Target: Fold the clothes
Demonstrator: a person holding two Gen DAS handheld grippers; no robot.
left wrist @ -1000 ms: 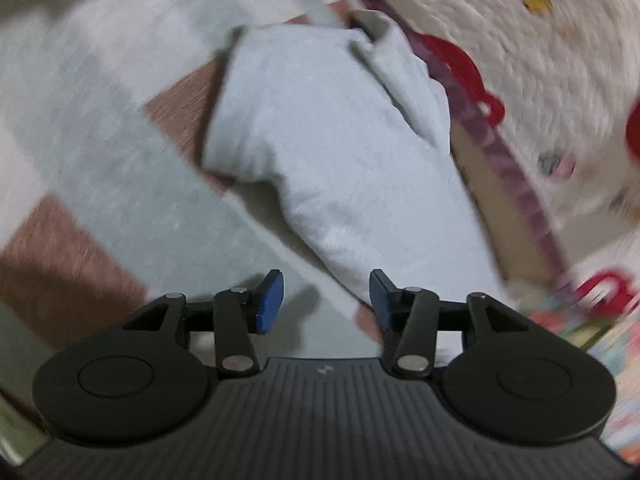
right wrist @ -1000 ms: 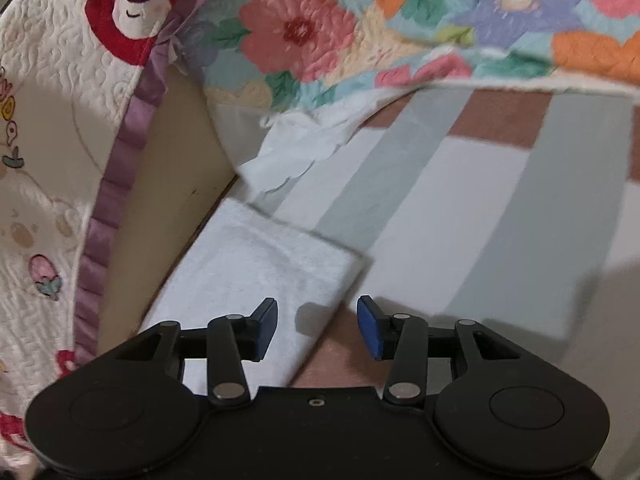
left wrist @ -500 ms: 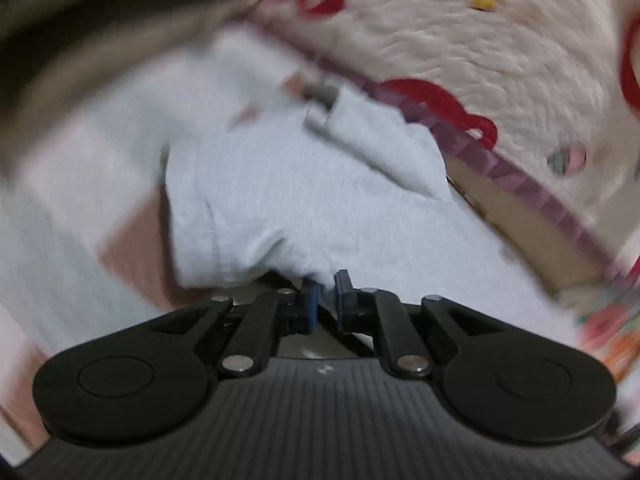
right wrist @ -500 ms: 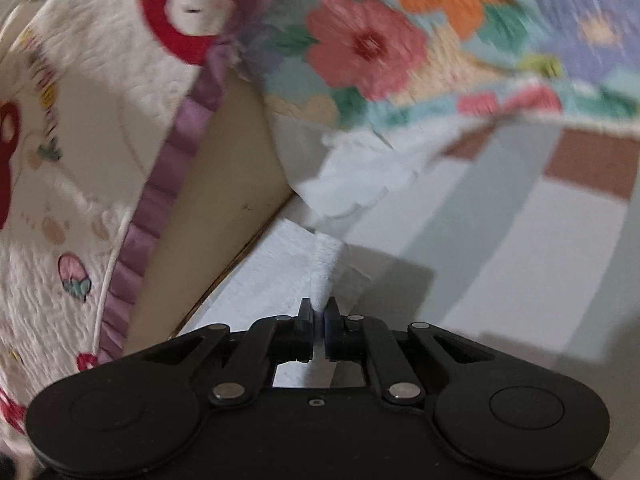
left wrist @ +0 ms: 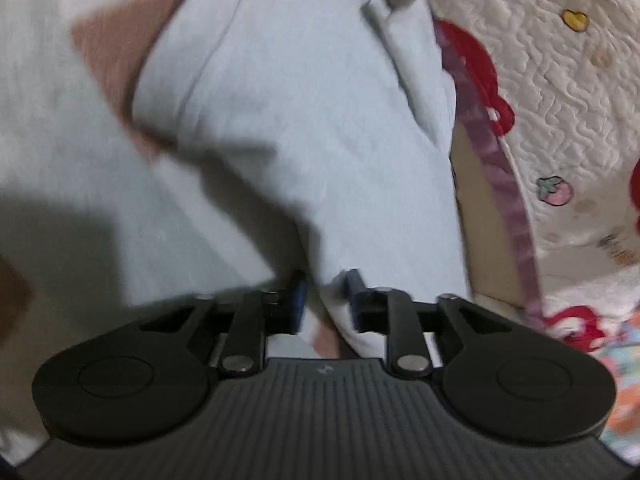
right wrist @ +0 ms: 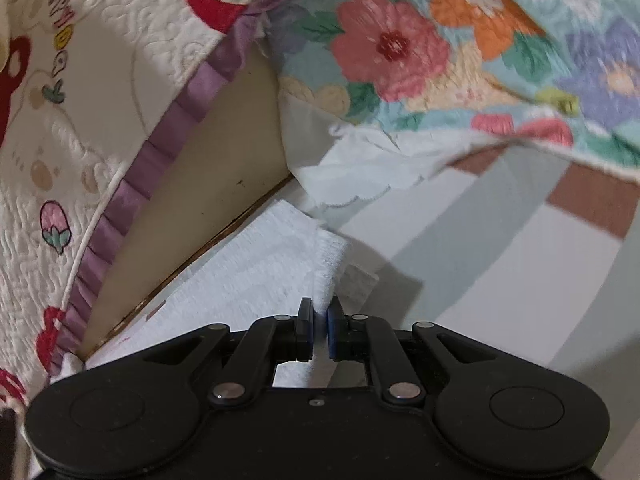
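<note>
While both tools point low along the bed, the left gripper (left wrist: 325, 300) sits with its blue pads partly closed around a bunched edge of the pale grey garment (left wrist: 304, 120), cloth filling the gap between them, and the right gripper (right wrist: 319, 326) has its pads drawn nearly together on a raised fold of the same garment (right wrist: 256, 276), which looks white and textured from that side. That garment lies stretched over the striped sheet (right wrist: 500, 264), its long side running just beside the beige headboard panel (right wrist: 208, 184). On the left view the cloth's far end is rounded and folded over, with a brown stripe of the sheet (left wrist: 112, 52) showing past its left edge and a dark shadow across the near left. Open sheet spreads to the right of the right gripper, while to its left the quilted cream cover (right wrist: 80, 120) with a purple ruffle hangs close. Only the right view shows the floral quilt (right wrist: 460, 48) and a scalloped white edge beneath it lying ahead on the sheet; only the left view shows the garment's full length
</note>
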